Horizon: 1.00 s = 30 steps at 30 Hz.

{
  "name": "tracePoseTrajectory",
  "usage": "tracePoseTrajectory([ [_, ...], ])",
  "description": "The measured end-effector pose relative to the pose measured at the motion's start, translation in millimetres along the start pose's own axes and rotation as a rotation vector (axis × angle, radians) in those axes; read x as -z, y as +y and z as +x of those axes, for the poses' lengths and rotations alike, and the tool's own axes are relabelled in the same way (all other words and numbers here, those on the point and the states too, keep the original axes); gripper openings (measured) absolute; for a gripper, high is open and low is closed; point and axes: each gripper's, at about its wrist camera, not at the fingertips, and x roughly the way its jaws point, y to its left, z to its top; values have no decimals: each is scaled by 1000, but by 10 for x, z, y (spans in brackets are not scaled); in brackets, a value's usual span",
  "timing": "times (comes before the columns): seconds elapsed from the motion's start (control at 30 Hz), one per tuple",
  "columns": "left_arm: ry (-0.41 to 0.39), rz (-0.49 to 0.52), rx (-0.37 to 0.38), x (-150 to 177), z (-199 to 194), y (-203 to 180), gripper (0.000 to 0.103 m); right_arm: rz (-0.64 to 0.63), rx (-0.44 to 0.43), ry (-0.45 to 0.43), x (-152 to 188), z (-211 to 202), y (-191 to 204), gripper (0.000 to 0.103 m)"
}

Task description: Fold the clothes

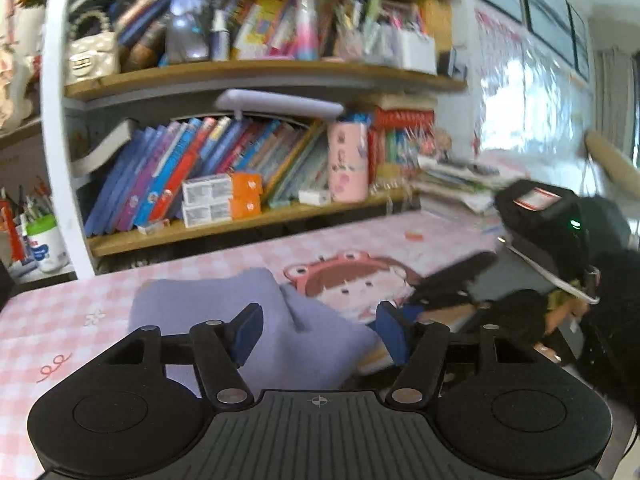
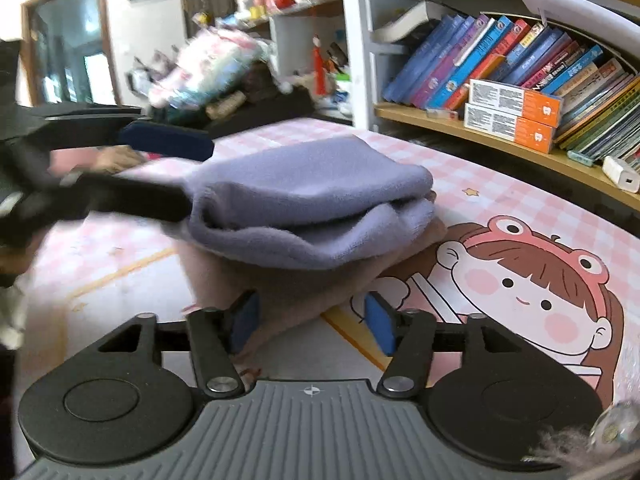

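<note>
- Cloth [image 2: 304, 200]: lilac, soft, light, folded atop a pink garment [image 2: 288, 288]; grasp at a doubled edge.
- Left gripper [image 1: 318, 330] and right gripper [image 2: 310, 322]: fingers apart, holding nothing.

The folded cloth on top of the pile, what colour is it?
Lavender purple folded cloth, lying on a dusty-pink one; clearest in the right wrist view.

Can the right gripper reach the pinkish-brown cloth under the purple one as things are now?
Probably yes. The right gripper is open, and the pinkish-brown cloth already lies between its fingers. The purple cloth covers only its top, not this near edge.
</note>
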Motion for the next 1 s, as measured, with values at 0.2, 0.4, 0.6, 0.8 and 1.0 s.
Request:
tracePoseTrajectory([
  [0.2, 99, -44, 9, 194, 279, -4, 25, 69, -86, -116, -41, -263, -151, 66],
  [0.4, 141, 16, 11, 390, 470, -169, 25, 118, -122, -112, -55, -214, -174, 66],
  [0.6, 129, 123, 14, 354, 253, -302, 31, 149, -148, -103, -55, -129, -120, 72],
  [0.8, 6, 137, 31, 140, -156, -66, 74, 355, -142, -128, 4, -107, -286, 77],
  [1.0, 22, -142, -137, 141, -119, 811, 79, 731, -127, -104, 113, 34, -492, 77],
])
